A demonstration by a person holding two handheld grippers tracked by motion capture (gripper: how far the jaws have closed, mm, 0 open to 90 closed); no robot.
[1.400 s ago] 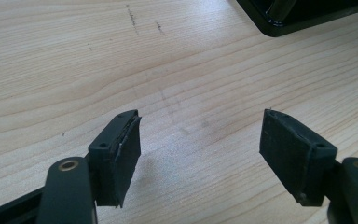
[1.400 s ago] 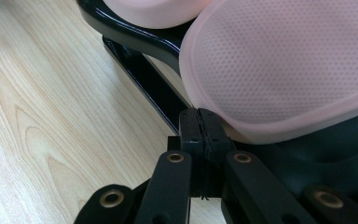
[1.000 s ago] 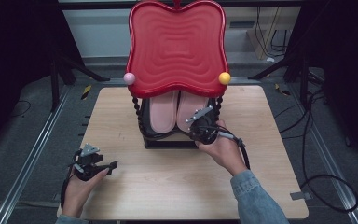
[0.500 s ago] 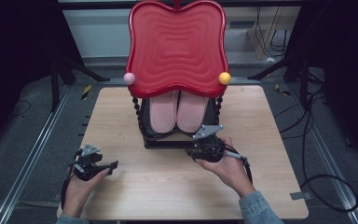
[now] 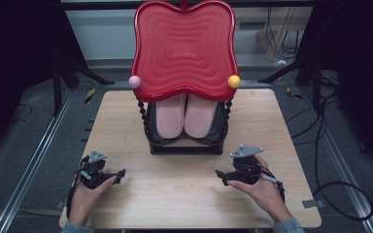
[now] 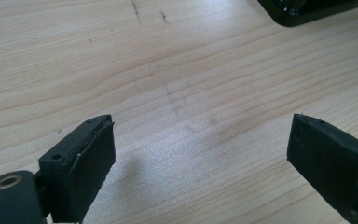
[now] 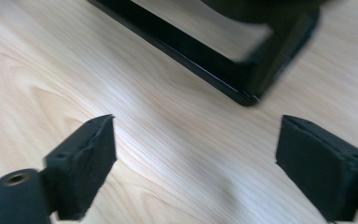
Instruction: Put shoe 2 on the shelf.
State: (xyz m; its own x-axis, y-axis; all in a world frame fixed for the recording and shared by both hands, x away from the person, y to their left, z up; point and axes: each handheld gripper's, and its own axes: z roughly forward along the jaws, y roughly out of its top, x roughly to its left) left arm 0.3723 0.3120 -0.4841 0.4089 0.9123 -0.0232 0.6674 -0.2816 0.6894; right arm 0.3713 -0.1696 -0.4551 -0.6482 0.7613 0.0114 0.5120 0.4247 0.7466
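Observation:
A black rack (image 5: 184,148) stands mid-table, topped by a red apple-shaped tray (image 5: 184,48). A pair of pink slippers (image 5: 170,116) lies side by side on its lower shelf. My left gripper (image 5: 122,173) rests at the front left of the wooden table (image 5: 126,111), pointing right. Its jaws have just been opening and stand open over bare wood (image 6: 200,126). My right gripper (image 5: 219,174) is at the front right, pointing left, a little short of the rack. Its jaws have just been opening too, open with nothing between them (image 7: 196,126). The rack's base corner (image 7: 247,88) lies just ahead.
A pink ball (image 5: 134,81) and a yellow ball (image 5: 233,81) sit on the rack's posts. Metal floor rails (image 5: 34,160) run along the table's left, and cables (image 5: 335,189) trail on the floor at right. Black stand legs (image 5: 77,73) rise behind.
My right hand has drawn back from the near end of the right slipper to the table's front right, sinking lower, and its jaws have spread. The left hand stayed put.

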